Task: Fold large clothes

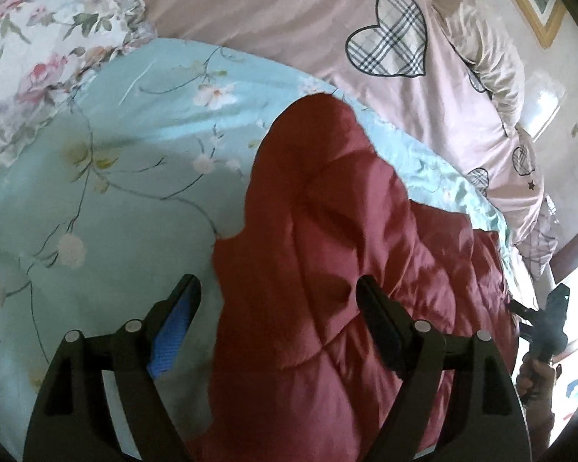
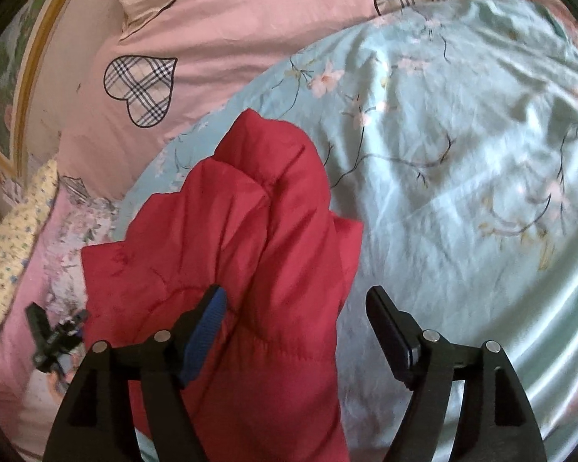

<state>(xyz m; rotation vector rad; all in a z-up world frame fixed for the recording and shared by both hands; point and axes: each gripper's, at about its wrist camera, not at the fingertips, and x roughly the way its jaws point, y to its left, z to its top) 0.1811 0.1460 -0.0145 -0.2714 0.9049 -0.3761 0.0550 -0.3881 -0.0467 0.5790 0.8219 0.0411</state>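
A bed (image 1: 366, 19) fills both views, spread with a pink cover printed with plaid hearts and, over it, a pale blue floral quilt (image 1: 115, 177). On that quilt lies the red quilted jacket (image 1: 327, 269), bunched into a long puffy mound. In the left wrist view its long axis is seen running from the lower edge up and away toward the pink cover, ending in a rounded, padded end; whether that end is a sleeve or a hood cannot be told.

The jacket is judged to be light, soft and springy, with a smooth shell likely to slip and a filling likely to push folds back open. A hold is best taken at a stitched seam or hem edge, where the layers are thin, not on the thick padding.

The left hand-held gripper (image 1: 277, 300) is released, its 2 fingers spread wide, with the jacket's edge between them but not pinched. The right hand-held gripper (image 2: 296, 308) is likewise spread, poised over the jacket's right side near a gathered seam, with nothing grasped.
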